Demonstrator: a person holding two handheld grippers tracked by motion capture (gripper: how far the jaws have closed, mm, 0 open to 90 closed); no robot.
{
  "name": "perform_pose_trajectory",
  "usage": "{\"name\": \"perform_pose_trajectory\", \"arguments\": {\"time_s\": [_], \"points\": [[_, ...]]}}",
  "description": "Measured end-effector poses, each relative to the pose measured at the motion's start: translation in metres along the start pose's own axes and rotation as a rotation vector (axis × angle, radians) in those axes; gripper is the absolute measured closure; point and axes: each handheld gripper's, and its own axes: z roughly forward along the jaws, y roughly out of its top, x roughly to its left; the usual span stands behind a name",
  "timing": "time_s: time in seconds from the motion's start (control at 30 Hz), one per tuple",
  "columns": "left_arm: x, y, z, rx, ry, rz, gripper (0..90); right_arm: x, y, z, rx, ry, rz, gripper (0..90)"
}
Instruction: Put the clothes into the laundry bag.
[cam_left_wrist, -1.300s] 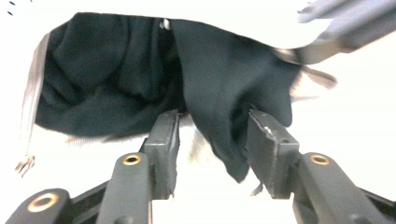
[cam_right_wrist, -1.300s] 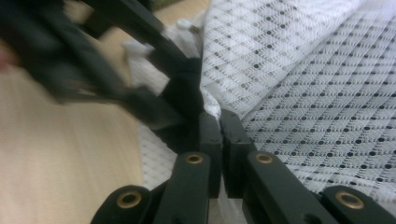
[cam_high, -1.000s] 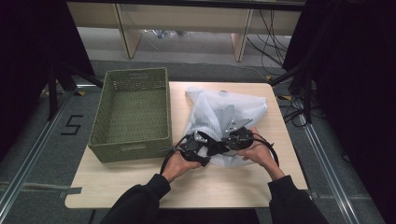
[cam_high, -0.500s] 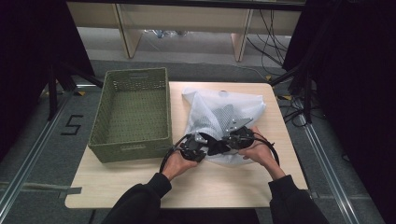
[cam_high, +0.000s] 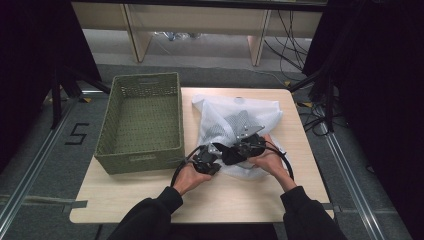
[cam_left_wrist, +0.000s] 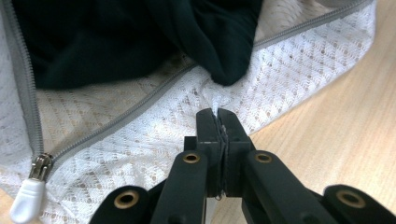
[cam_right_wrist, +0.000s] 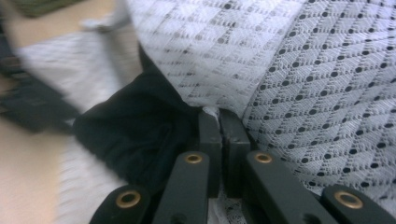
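Both grippers, left gripper (cam_left_wrist: 218, 122) and right gripper (cam_right_wrist: 223, 122), are clamping the mesh laundry bag (cam_left_wrist: 289, 88) at its opening edges; the mesh is appearing soft, light, snag-prone

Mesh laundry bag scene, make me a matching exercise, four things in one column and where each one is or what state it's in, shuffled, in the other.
Things:
1. green basket
2. dark garment
3. zipper pull
4. left gripper

Places or states:
A. pokes out of the open bag mouth
B. shut on the mesh laundry bag's edge
C. stands left of the bag, nothing in it
D. white tab at the zip's end

Pairs: 1-C, 2-A, 3-D, 4-B
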Motion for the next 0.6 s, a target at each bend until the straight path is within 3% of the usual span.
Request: {"name": "perform_pose_trajectory", "arguments": {"time_s": [0.1, 0.17, 0.2, 0.23, 0.3, 0.33, 0.37, 0.43, 0.47, 0.53, 0.57, 0.6], "points": [[-0.002, -0.001, 0.000, -0.005, -0.012, 0.009, 88.4, -0.007, 0.003, 0.004, 0.003, -0.034, 0.001, 89.9], [-0.001, -0.001, -0.002, 0.030, -0.030, 0.036, 88.4, -0.015, 0.004, 0.008, -0.004, -0.048, -0.001, 89.9], [-0.003, -0.001, -0.001, 0.008, -0.024, 0.002, 88.4, -0.017, 0.004, 0.010, -0.012, -0.061, 0.022, 89.9], [-0.002, -0.002, -0.001, 0.008, -0.028, 0.009, 88.4, -0.020, 0.005, 0.011, 0.002, -0.048, 0.032, 89.9], [-0.003, -0.003, -0.001, -0.004, -0.025, 0.001, 88.4, -0.026, 0.006, 0.014, -0.004, -0.069, 0.031, 89.9], [-0.001, -0.002, -0.003, 0.028, -0.033, 0.041, 88.4, -0.030, 0.007, 0.016, -0.010, -0.076, 0.023, 89.9], [-0.004, -0.002, -0.001, -0.002, -0.034, 0.005, 88.4, -0.031, 0.007, 0.016, 0.007, -0.077, 0.061, 89.9], [-0.004, -0.002, -0.001, 0.000, -0.039, 0.007, 88.4, -0.037, 0.007, 0.018, -0.008, -0.087, 0.051, 89.8], [-0.003, -0.002, -0.003, 0.024, -0.041, 0.036, 88.4, -0.040, 0.007, 0.017, 0.002, -0.085, 0.069, 89.9], [-0.003, -0.002, -0.003, 0.022, -0.042, 0.026, 88.3, -0.046, 0.005, 0.017, 0.005, -0.083, 0.047, 89.9], [-0.003, -0.002, -0.002, 0.019, -0.044, 0.022, 88.3, -0.046, 0.004, 0.016, 0.003, -0.090, 0.070, 89.8], [-0.003, -0.002, -0.002, 0.018, -0.046, 0.013, 88.0, -0.048, 0.002, 0.016, -0.008, -0.095, 0.058, 89.8]]}}
